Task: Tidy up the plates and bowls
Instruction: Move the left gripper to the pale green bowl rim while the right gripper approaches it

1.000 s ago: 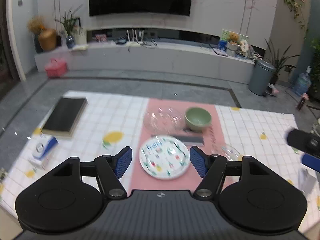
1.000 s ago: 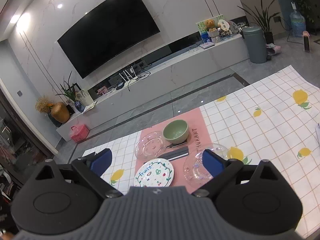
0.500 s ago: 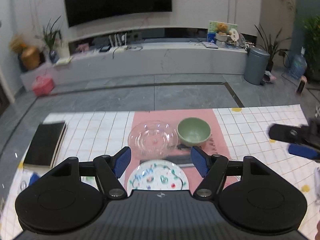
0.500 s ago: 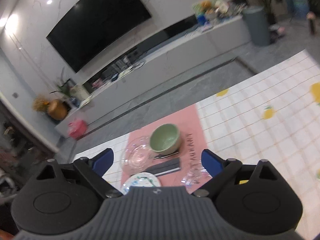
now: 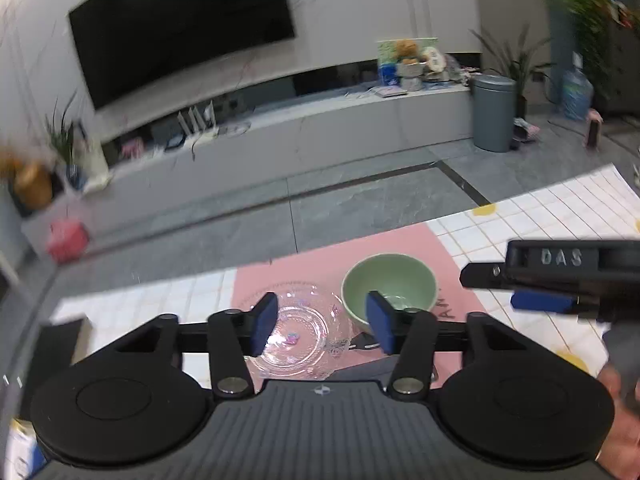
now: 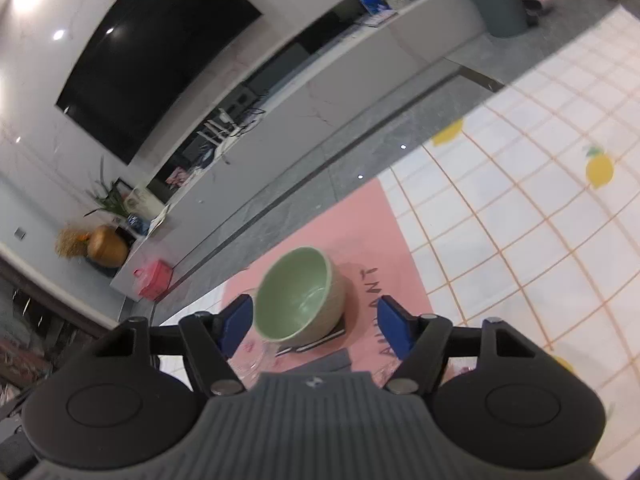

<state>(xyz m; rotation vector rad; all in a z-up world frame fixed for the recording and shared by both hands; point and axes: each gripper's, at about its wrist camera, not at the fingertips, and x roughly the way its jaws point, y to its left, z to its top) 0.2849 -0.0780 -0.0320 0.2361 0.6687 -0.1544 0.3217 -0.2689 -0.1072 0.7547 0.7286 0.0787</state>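
Both tongs [image 5: 322, 322] [image 6: 316, 324] spread, empty; glass plate [image 5: 298, 330] half-hidden behind left pad, green bowl [image 6: 300, 294] blurred.

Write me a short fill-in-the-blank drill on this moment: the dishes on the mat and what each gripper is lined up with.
1. The bowl framed by the right gripper is ____ in colour.
2. The left gripper is lined up with a clear ____ plate.
3. Both dishes sit on a ____ mat laid over the checked tablecloth.
4. Both grippers have their jaws ____, gripping nothing.

Missing words: green; glass; pink; open
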